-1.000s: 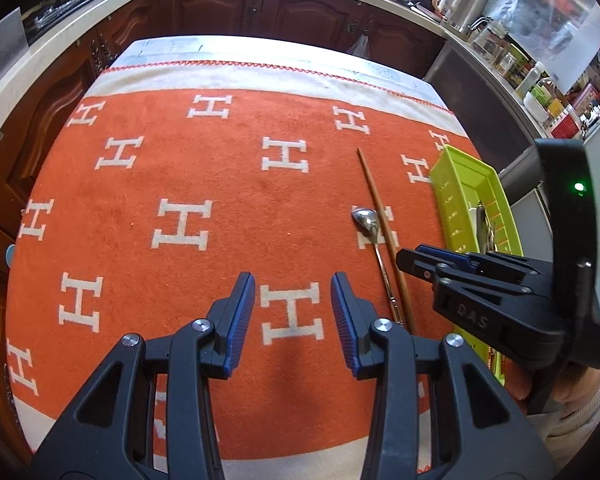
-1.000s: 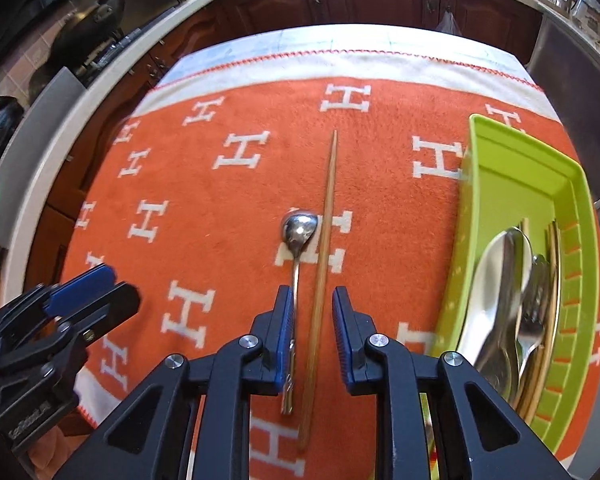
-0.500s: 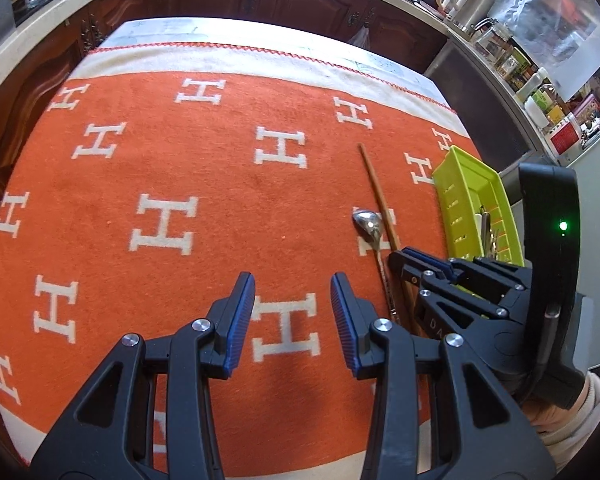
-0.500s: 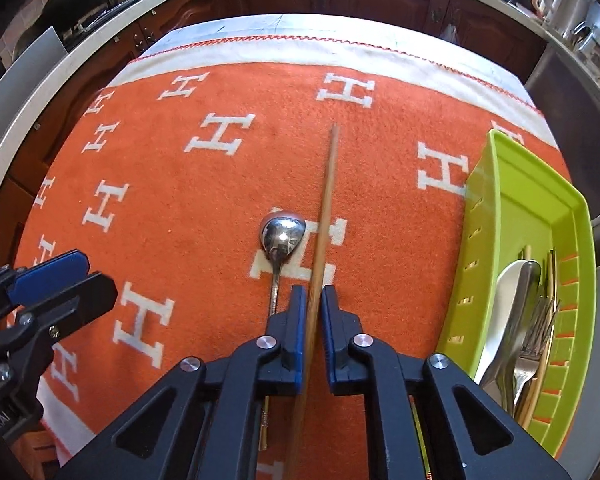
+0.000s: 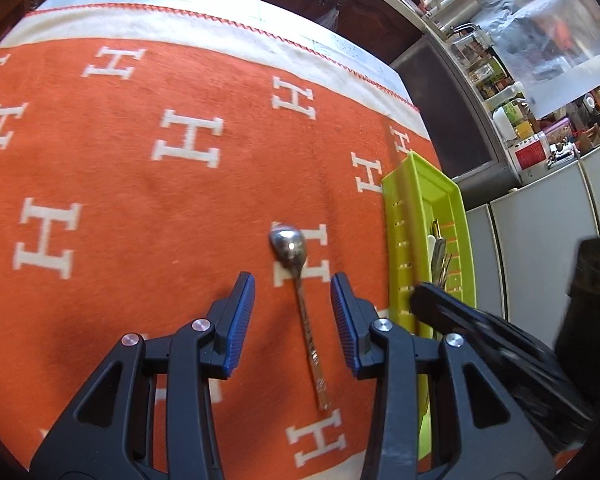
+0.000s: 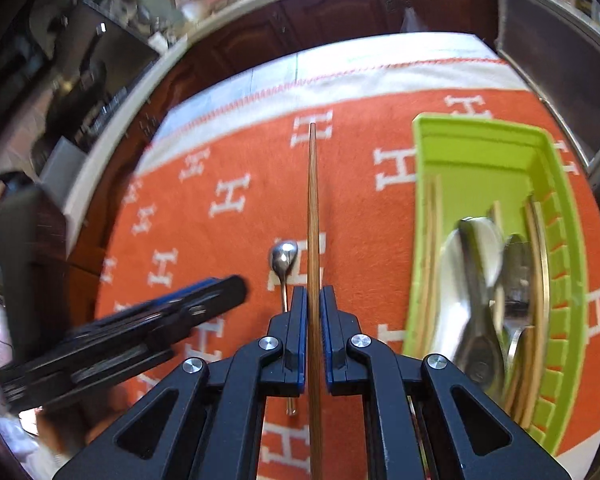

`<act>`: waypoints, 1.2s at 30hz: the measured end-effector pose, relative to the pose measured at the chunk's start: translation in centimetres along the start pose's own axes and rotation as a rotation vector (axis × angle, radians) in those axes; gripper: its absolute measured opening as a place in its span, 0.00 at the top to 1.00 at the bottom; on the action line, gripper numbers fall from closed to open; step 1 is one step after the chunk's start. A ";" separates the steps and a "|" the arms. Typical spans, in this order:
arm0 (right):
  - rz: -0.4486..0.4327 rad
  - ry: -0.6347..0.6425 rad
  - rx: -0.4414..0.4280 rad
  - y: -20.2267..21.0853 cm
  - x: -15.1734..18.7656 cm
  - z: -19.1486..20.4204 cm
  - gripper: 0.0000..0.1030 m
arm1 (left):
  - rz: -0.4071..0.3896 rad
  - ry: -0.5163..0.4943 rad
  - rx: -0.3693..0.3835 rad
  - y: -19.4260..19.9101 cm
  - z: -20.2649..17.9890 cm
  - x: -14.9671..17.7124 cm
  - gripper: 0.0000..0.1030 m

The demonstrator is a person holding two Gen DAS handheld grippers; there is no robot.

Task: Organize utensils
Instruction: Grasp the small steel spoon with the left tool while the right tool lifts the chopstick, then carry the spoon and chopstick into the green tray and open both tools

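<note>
I am looking at a table draped in an orange woven blanket with white H motifs and a cream, red-stitched border [image 5: 148, 184], ringed by dark wooden cabinets [image 6: 340, 12] under a pale countertop. My left wrist view is showing, at the right, a cluttered shelf of jars and packets [image 5: 528, 136] and pale grey cabinet fronts [image 5: 540, 240]; my right wrist view is showing instead, at its left, dark blurred kitchenware that I cannot identify. The left gripper [image 5: 292, 312] is hanging with its blue pads spread, straddling the handle of a small silver metal spoon [image 5: 300, 300] lying on the blanket, with clear gaps on both sides. The right gripper [image 6: 313, 332] is pinching a long thin brown wooden chopstick [image 6: 313, 216], its jaws having just been closing on it; the stick is running straight out ahead between the pads, and only this view is showing it. A lime-green slotted plastic tray [image 6: 476, 140] is sitting at the blanket's right edge; the right view is showing its contents, large metal spoons, a fork and more wooden chopsticks, while the left view is giving only its side wall [image 5: 400, 240] and a few tips. Each view is catching the other gripper as a blurred black shape.
</note>
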State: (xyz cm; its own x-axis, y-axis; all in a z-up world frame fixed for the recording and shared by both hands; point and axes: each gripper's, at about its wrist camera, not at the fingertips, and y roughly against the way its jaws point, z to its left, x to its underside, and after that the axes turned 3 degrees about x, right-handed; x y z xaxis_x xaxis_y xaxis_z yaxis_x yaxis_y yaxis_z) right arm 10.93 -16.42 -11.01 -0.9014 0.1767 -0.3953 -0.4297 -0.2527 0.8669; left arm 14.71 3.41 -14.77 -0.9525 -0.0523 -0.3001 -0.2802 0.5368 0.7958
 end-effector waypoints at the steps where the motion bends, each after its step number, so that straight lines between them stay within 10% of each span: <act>1: 0.000 0.000 0.000 0.0 0.0 0.0 0.94 | 0.006 0.000 -0.003 -0.4 -0.2 -0.1 0.65; 11: -0.085 -0.061 -0.075 6.1 0.6 -3.0 0.94 | 0.062 0.014 -0.071 -4.7 -2.7 -0.7 0.66; 21: -0.104 -0.098 -0.088 6.6 1.8 -5.8 0.94 | 0.016 -0.045 -0.238 -6.8 -5.9 -1.3 0.97; 36: -0.121 -0.158 -0.116 6.4 3.1 -9.4 0.94 | -0.029 -0.177 -0.338 -9.3 -9.9 0.1 0.99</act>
State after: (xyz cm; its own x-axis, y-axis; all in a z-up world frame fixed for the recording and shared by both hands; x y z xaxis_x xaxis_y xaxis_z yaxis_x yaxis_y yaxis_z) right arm 4.91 -26.40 -9.57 -0.8274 0.3566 -0.4339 -0.5455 -0.3268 0.7718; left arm 16.04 -9.92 -16.98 -0.9166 0.0990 -0.3874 -0.3581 0.2275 0.9055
